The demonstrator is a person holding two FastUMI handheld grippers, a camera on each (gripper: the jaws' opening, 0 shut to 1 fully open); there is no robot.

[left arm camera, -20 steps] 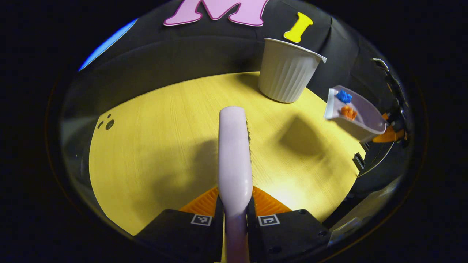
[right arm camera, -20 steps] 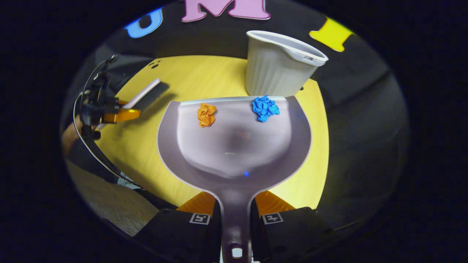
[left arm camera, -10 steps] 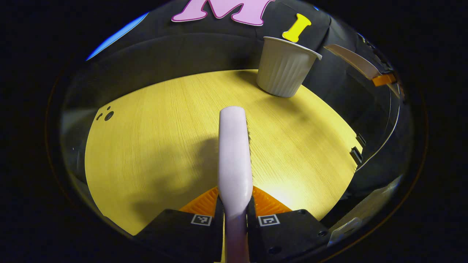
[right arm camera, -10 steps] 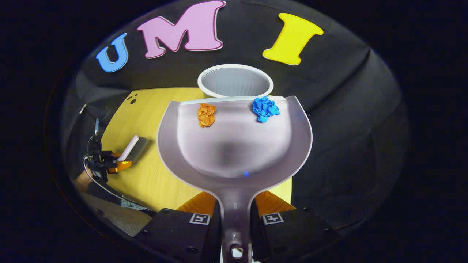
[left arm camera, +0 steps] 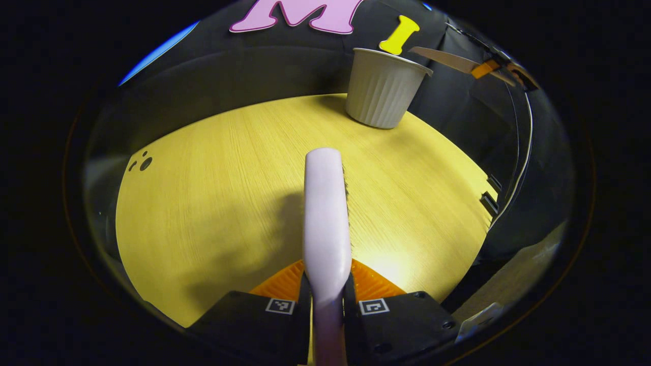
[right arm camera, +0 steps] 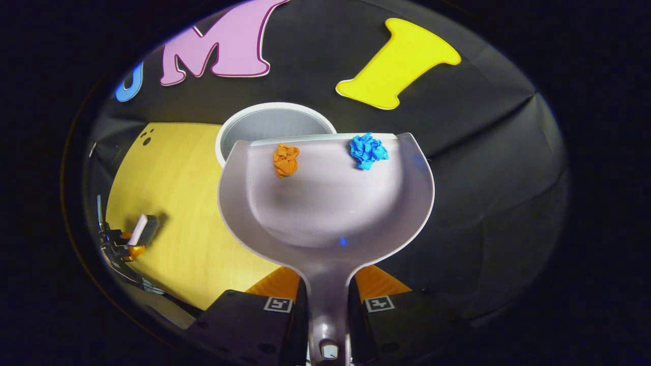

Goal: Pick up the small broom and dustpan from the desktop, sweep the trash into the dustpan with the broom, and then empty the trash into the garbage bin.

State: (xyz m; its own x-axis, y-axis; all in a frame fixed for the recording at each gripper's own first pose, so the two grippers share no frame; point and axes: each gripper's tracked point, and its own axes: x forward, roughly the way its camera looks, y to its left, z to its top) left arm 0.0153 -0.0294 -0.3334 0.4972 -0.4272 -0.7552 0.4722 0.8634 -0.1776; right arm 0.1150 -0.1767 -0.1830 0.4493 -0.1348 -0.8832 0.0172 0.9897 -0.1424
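In the left gripper view my left gripper is shut on the pale pink broom, which points forward over the yellow desktop. The white ribbed garbage bin stands at the table's far edge. High beside its rim hangs the dustpan, seen edge-on. In the right gripper view my right gripper is shut on the grey dustpan's handle. An orange paper ball and a blue paper ball lie near its front lip, which sits over the bin's open mouth. The broom shows far left.
Small dark holes mark the desktop at the left. A cable hangs down past the table's right edge. The black cloth wall stands right behind the bin.
The dustpan has risen and moved to the bin, its lip now over the bin's mouth. The two paper balls stay near the lip. The broom has held still.
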